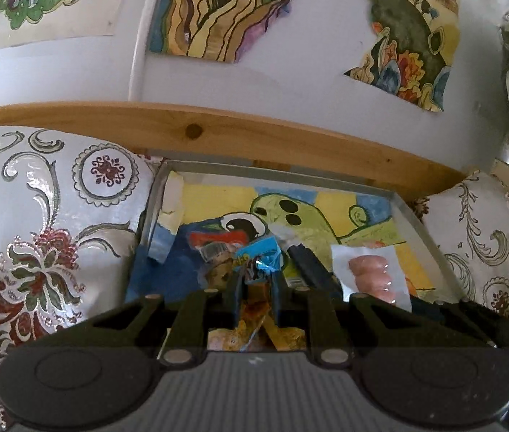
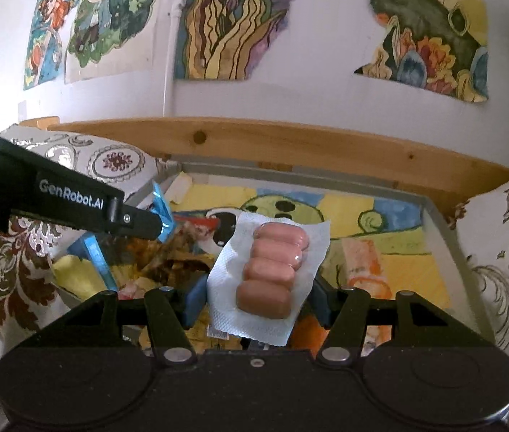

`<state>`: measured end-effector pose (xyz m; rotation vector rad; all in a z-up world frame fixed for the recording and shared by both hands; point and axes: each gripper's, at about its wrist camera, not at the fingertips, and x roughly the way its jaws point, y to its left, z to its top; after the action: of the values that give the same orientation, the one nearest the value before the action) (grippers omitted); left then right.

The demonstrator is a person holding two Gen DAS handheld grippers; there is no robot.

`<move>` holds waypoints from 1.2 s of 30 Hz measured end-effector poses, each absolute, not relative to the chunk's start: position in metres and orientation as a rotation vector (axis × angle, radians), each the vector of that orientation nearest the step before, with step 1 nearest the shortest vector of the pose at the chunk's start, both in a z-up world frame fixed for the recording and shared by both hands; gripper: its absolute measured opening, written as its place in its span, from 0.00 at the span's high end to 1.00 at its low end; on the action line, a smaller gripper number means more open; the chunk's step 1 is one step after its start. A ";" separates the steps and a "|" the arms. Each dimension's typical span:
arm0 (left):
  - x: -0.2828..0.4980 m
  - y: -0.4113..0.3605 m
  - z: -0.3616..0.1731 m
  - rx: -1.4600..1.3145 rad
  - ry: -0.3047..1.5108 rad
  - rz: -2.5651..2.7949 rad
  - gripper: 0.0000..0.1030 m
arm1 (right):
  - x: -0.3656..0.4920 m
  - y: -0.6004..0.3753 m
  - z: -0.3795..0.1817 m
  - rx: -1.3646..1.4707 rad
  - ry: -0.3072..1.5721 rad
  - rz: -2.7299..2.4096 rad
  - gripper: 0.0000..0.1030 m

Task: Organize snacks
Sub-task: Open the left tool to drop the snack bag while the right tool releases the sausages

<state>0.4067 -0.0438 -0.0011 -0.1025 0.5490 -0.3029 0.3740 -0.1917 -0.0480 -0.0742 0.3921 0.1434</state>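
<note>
Four plump pink sausages sat side by side in a clear-fronted sausage pack [image 2: 272,273] with a white, dimpled backing, and that pack stood upright between the fingers of the right gripper [image 2: 254,288], which were spread only to the pack's width and pressed on its two edges above the tray [image 2: 438,216]. Just left of it, the left gripper [image 1: 254,288] was nearly shut, its black fingers pinching a crinkled blue-and-yellow snack wrapper [image 1: 261,259] that stuck up glossy and creased between them; seen from the right wrist, this gripper reached in level from the left with the blue foil at its tip. More foil packets [image 2: 168,262], yellow and brown and crumpled, lay heaped in the tray's left part. The tray was shallow with thin grey walls, its floor lined with a painted paper drawing in green, yellow and blue. Embossed, satiny cushions [image 1: 38,234] with scroll and flower patterns flanked it, and a knotty pine rail [image 1: 196,133] ran behind.
</note>
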 end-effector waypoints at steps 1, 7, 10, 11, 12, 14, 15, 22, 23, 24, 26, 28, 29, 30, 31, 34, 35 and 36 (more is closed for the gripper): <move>0.407 -0.045 -0.001 -0.100 0.548 -0.303 0.83 | 0.375 -0.192 -0.049 -0.071 0.396 0.144 0.41; 0.410 -0.048 -0.001 -0.114 0.553 -0.295 0.79 | 0.374 -0.191 -0.052 -0.066 0.402 0.142 0.41; 0.415 -0.046 -0.003 -0.144 0.592 -0.276 0.77 | 0.373 -0.195 -0.049 -0.047 0.392 0.135 0.39; 0.417 -0.045 -0.004 -0.160 0.600 -0.270 0.74 | 0.373 -0.196 -0.048 -0.040 0.390 0.136 0.39; 0.418 -0.043 -0.005 -0.174 0.607 -0.265 0.71 | 0.372 -0.197 -0.047 -0.036 0.389 0.135 0.36; 0.419 -0.039 -0.006 -0.207 0.617 -0.253 0.61 | 0.370 -0.199 -0.045 -0.036 0.383 0.129 0.32; 0.419 -0.037 -0.006 -0.222 0.619 -0.248 0.59 | 0.369 -0.199 -0.044 -0.037 0.380 0.125 0.31; 0.406 -0.025 0.007 -0.257 0.571 -0.214 0.26 | 0.356 -0.205 -0.027 -0.014 0.345 0.099 0.20; 0.403 -0.023 0.010 -0.260 0.557 -0.209 0.22 | 0.353 -0.206 -0.024 -0.010 0.337 0.095 0.19; 0.400 -0.021 0.013 -0.264 0.546 -0.206 0.20 | 0.350 -0.207 -0.019 -0.005 0.328 0.092 0.18; 0.393 -0.017 0.019 -0.270 0.528 -0.200 0.14 | 0.343 -0.210 -0.010 0.004 0.309 0.082 0.16; 0.387 -0.015 0.025 -0.269 0.513 -0.191 0.10 | 0.336 -0.213 0.000 0.016 0.288 0.072 0.13; 0.384 -0.014 0.029 -0.264 0.505 -0.185 0.06 | 0.332 -0.215 0.005 0.023 0.279 0.068 0.12; 0.380 -0.013 0.032 -0.259 0.494 -0.176 0.05 | 0.327 -0.218 0.010 0.033 0.268 0.064 0.11; 0.376 -0.013 0.036 -0.255 0.484 -0.167 0.02 | 0.323 -0.220 0.015 0.040 0.260 0.062 0.09; 0.363 -0.012 0.047 -0.238 0.453 -0.152 0.00 | 0.309 -0.225 0.030 0.054 0.230 0.053 0.07; 0.358 -0.012 0.050 -0.231 0.444 -0.148 0.00 | 0.303 -0.227 0.034 0.057 0.221 0.051 0.06; 0.352 -0.013 0.053 -0.224 0.435 -0.144 0.00 | 0.298 -0.228 0.038 0.060 0.214 0.050 0.05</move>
<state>0.3520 -0.0128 0.0535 -0.2238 0.4348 -0.1438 0.2984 -0.2283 0.0384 0.0598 0.2138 0.0500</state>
